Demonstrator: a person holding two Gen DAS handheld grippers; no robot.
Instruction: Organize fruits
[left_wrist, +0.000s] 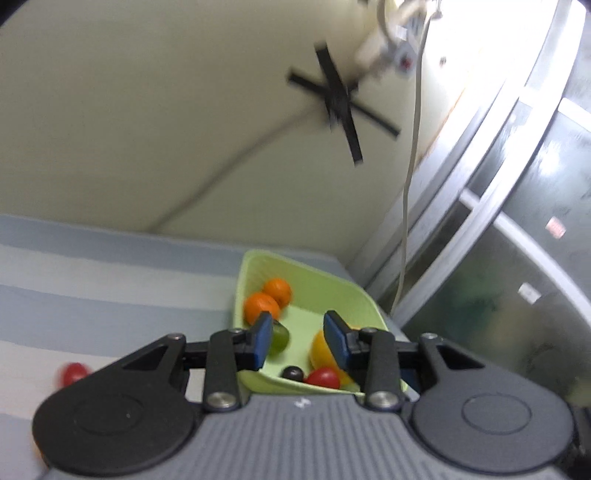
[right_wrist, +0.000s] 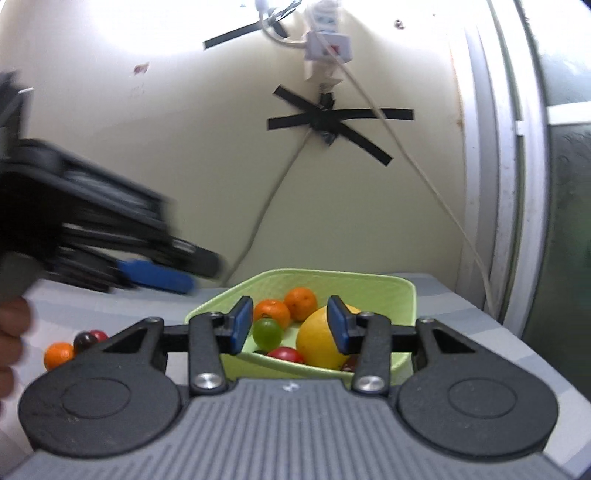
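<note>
- Both gripper bodies fill the lower part of their own wrist views, fingers pointing over a green basket (right_wrist: 402, 295) on a striped bench (right_wrist: 461, 321).
- Right gripper (right_wrist: 291, 325): jaws apart, nothing between the pads; the basket contents show through the gap. Judged: hovering above the near rim, not gripping.
- Left gripper (left_wrist: 297, 341): pads also apart with nothing pinched, though the gap is narrow. From the right wrist it appears as a blurred dark shape at left with one blue pad (right_wrist: 155, 275), over the bench beside the basket.
- Basket holds two oranges (right_wrist: 301, 303), a large yellow fruit (right_wrist: 317, 343), a green grape (right_wrist: 267, 331), a red tomato (right_wrist: 286, 355) and a small dark fruit (left_wrist: 293, 373). They sit against the walls and near corner, presumably because they settled there when dropped in.
- Still loose on the bench, left of the basket: a small orange (right_wrist: 58, 355), a dark fruit (right_wrist: 84, 341), a red one (right_wrist: 98, 336).
- Judged: sorting well along; the three loose pieces remain, nearest the left gripper.
</note>
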